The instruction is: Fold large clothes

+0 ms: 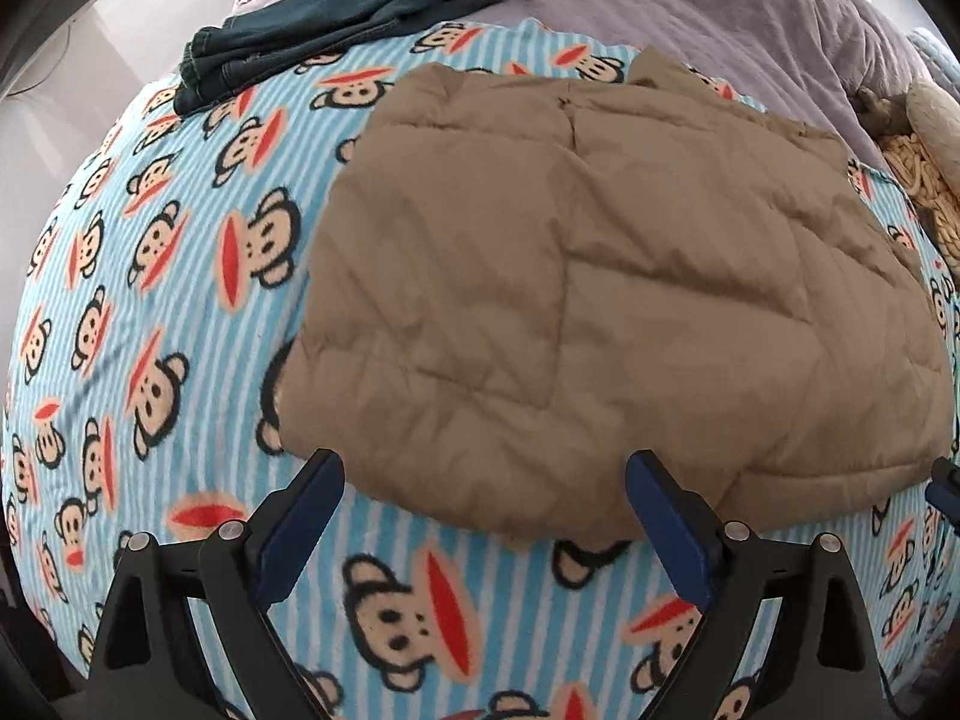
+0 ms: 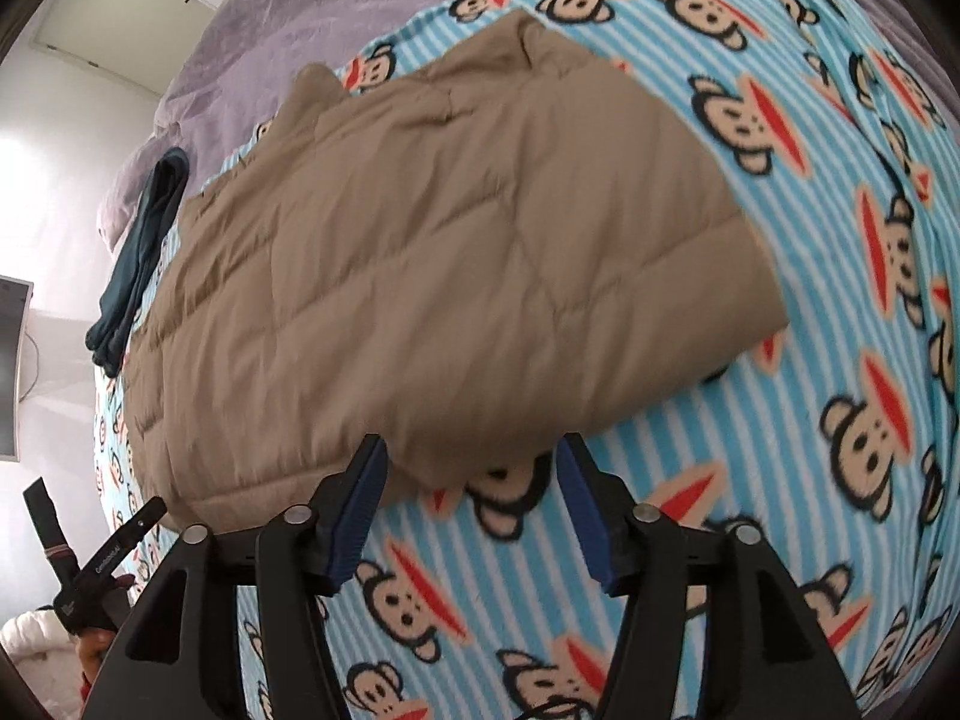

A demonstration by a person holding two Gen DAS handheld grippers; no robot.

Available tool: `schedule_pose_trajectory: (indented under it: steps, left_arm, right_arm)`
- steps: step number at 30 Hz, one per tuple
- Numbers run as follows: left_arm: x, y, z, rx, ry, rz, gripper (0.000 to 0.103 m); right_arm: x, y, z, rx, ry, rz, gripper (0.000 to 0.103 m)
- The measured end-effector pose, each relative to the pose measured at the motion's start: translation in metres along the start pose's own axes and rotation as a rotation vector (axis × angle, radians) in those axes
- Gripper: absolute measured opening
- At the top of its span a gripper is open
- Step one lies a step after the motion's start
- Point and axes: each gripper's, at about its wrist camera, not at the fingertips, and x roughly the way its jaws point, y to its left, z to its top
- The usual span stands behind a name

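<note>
1. Quilted tan jacket lies folded on the monkey-print blanket, filling each frame's centre.
2. Left gripper and right gripper, both released and empty, face its near hem.
3. Its long axis runs lower left to upper right in the right view.

Bare monkey-print blanket left of tan quilted jacket; dark folded garment blocks far-left corner; open strip along near edge.

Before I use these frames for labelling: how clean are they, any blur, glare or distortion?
Left wrist view: strong fisheye bulge with dark corners; the tan jacket is fairly sharp, the monkey-print blanket smears toward the left edge. Right wrist view: the same bulge, the jacket and blanket are softer with motion blur, and the white wall at left is blown out.
</note>
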Motion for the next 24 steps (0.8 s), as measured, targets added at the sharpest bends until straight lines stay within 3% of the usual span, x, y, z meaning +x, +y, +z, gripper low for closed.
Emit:
schedule_pose_trajectory:
  steps: [3,5,14,15,16,19,24]
  left_arm:
    - [0.001,-0.002,-0.004,0.000,0.013,-0.009,0.096]
    - [0.003,-0.002,-0.005,-0.008,0.028,-0.020,0.096]
    - [0.003,-0.006,-0.012,-0.008,0.031,0.009,0.095]
    - [0.004,-0.006,-0.013,-0.005,0.039,0.002,0.095]
    - [0.005,-0.005,-0.014,-0.003,0.047,-0.007,0.095]
    - [0.007,-0.003,-0.016,-0.024,0.061,-0.058,0.095]
    - [0.011,0.012,-0.020,-0.156,0.091,-0.275,0.095]
  right_arm:
    - [0.004,0.000,-0.007,0.005,0.017,0.010,0.070]
    - [0.007,-0.001,-0.009,0.013,0.026,0.023,0.079]
    - [0.012,0.001,-0.019,0.038,0.042,0.071,0.082]
    - [0.013,0.001,-0.019,0.043,0.044,0.082,0.086]
    - [0.014,0.001,-0.019,0.050,0.049,0.094,0.103]
    - [0.014,0.001,-0.021,0.063,0.039,0.111,0.103]
    - [0.015,-0.008,-0.024,0.120,0.047,0.183,0.103]
